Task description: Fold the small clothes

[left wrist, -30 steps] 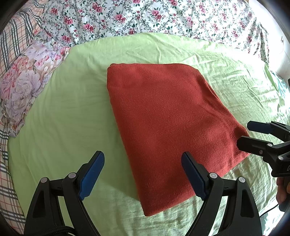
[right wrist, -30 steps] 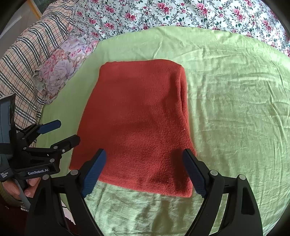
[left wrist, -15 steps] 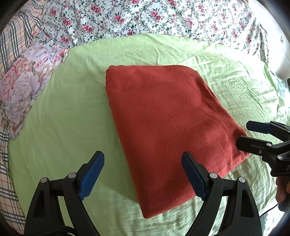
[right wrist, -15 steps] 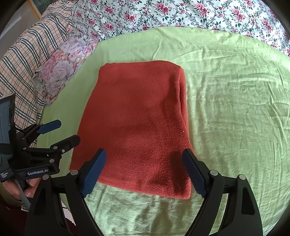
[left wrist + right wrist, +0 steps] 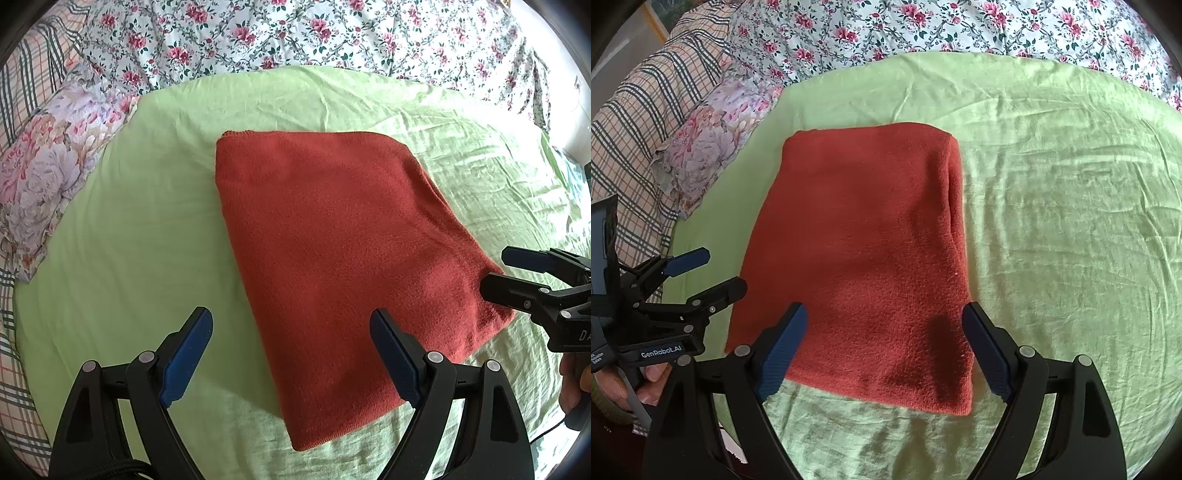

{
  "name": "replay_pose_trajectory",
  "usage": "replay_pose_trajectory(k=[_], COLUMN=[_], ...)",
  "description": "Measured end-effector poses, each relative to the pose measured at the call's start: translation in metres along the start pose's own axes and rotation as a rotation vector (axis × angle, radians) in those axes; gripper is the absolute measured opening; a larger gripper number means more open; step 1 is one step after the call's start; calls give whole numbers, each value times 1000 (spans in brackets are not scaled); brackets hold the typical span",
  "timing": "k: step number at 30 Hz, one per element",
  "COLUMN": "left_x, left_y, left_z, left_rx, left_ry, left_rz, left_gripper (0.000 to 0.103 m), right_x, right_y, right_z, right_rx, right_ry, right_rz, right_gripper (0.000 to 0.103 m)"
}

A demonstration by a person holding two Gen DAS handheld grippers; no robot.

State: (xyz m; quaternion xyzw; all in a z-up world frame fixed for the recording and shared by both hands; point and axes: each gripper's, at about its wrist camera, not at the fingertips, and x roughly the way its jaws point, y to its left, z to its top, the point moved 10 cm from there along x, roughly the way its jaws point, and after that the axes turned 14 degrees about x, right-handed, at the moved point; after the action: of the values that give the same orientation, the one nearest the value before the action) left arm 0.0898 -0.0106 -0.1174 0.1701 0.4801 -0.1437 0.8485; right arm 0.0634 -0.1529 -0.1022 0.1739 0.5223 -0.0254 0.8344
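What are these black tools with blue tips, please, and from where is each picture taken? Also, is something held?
There is no robot here: a person holds one hand-held gripper in each hand, and a wide-angle camera sits on each gripper, looking forward along its two fingers. The left wrist view shows the left gripper at the bottom and the right gripper entering at the right edge. The right wrist view shows the right gripper at the bottom, the other one at its left. The blue tips are the pads of the jaws. On the green sheet lies a folded red cloth; a flowered pillow and a flowered quilt lie beyond it. Both pairs of jaws stand wide open above the cloth, so nothing is held.
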Motion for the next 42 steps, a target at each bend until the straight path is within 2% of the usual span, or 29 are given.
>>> replay_pose_trajectory(k=[10,42], left_x=[6,7], left_y=[4,2], left_z=[3,9], left_rx=[-6,-16], left_ry=[-1,-4], left_rz=[28,20], left_gripper=[88,88], right_x=[8,12], right_y=[3,4], right_z=[6,8], right_rx=[-13,-13], right_ry=[6,8], right_rz=[4,4], right_gripper=[86,86])
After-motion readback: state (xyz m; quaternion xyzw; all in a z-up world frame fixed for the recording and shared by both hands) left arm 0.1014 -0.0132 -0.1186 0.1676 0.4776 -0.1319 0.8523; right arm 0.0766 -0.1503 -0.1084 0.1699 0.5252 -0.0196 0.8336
